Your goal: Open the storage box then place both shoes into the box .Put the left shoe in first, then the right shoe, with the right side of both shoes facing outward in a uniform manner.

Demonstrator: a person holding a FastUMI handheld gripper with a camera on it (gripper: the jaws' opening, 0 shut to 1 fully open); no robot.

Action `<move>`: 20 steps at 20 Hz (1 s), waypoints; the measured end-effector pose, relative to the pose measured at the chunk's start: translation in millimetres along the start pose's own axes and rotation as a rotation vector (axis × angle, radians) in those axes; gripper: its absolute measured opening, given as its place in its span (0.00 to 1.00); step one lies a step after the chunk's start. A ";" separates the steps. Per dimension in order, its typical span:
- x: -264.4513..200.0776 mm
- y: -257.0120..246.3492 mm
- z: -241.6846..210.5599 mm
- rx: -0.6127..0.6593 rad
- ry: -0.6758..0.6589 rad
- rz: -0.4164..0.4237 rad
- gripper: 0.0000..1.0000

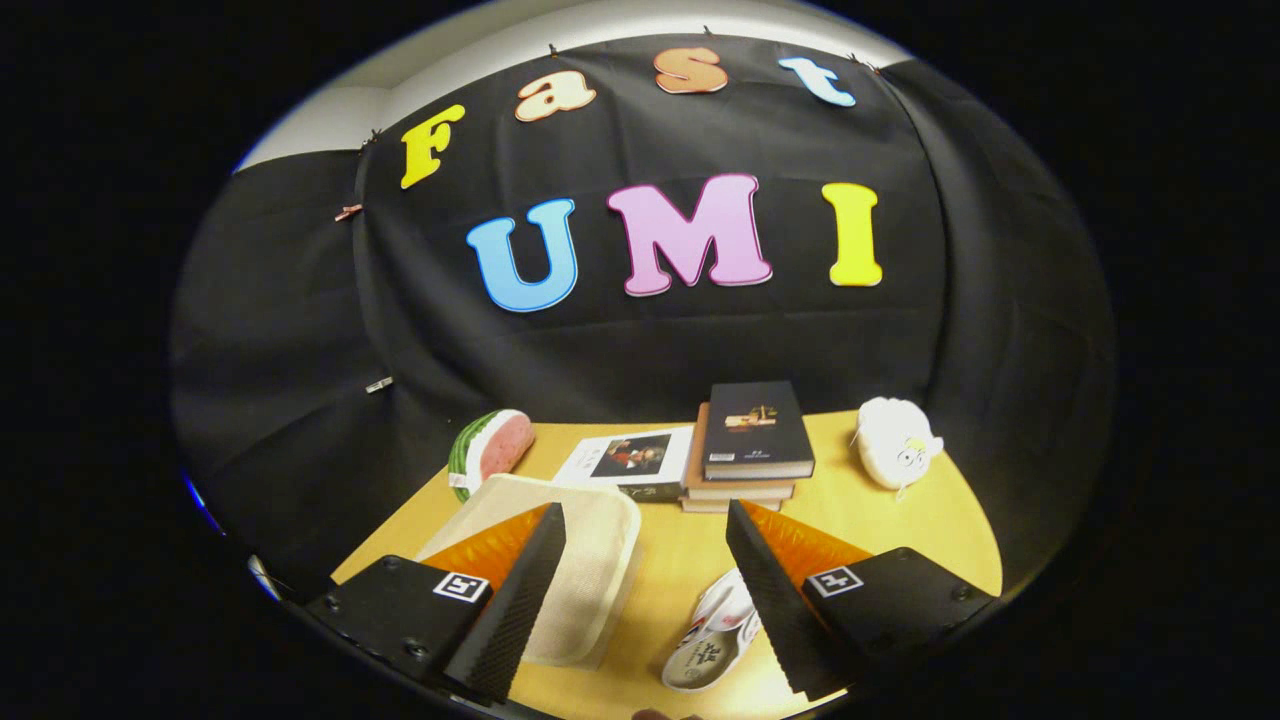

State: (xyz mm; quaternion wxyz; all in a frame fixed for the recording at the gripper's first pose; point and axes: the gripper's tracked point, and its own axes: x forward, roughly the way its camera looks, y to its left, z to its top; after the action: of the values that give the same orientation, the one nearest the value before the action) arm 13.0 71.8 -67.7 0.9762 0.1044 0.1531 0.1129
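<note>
1. My gripper [645, 520] hangs above the yellow wooden tabletop [880, 520] with its two fingers spread wide apart and nothing between them but bare table; it is released and grips nothing.
2. The cream-coloured, rounded-rectangle plastic storage box [590, 560] lies flat on the table beneath and just ahead of my left finger, which crosses over part of it. Its cream top surface faces up; I cannot tell for sure whether that is a closed lid.
3. A white sneaker with dark and red markings [715, 635] lies on the table just beside my right finger, partly hidden under it. It sits apart from the box, with bare table between the two. I cannot tell whether it is the left or the right shoe.
4. Beyond the fingers stands a stack of books, topped by a dark hardcover book [755, 430] resting on brown-covered volumes.
5. Touching the left of that stack lies a flat white book with a painted portrait on its cover [630, 462].
6. A plush watermelon slice, green-rinded with pink flesh [490, 450], sits at the table's far left edge, near the box's far corner.
7. A white round plush toy with yellow details [895, 442] rests to the right of the stack, apart from it.
</note>
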 end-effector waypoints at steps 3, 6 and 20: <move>7.6 8.7 -24.3 0.117 0.093 0.069 0.98; 15.8 12.0 -55.4 0.184 0.206 0.120 0.98; 51.7 43.1 -156.5 0.575 0.559 0.344 0.96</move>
State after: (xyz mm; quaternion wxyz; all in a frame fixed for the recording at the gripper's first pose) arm 2.4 152.4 -217.4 0.7954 0.3614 0.4170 0.2506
